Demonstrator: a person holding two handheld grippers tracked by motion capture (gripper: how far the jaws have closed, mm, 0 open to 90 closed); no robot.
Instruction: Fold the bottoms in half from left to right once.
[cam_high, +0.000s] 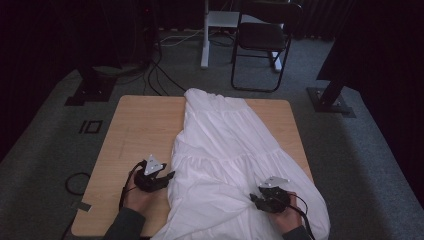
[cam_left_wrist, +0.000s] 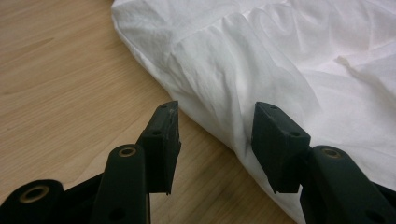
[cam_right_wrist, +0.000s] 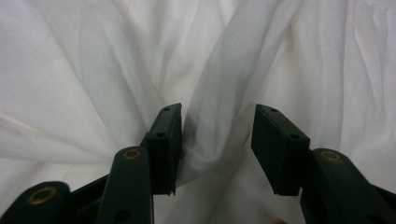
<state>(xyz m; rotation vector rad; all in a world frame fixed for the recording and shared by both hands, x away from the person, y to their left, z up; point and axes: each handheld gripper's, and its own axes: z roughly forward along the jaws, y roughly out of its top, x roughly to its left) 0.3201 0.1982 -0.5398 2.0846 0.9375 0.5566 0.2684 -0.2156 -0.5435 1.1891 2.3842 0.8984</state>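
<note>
My left gripper (cam_left_wrist: 215, 122) sits low over the wooden table (cam_left_wrist: 60, 79) with its jaws apart, straddling the folded edge of the white garment (cam_left_wrist: 280, 60); cloth brushes the right-hand pad, bare wood lies under the other. My right gripper (cam_right_wrist: 215, 123) rests on the garment itself, jaws apart around a raised ridge of fabric, not pinching it. From above, the garment spreads ahead of both grippers across the table.
</note>
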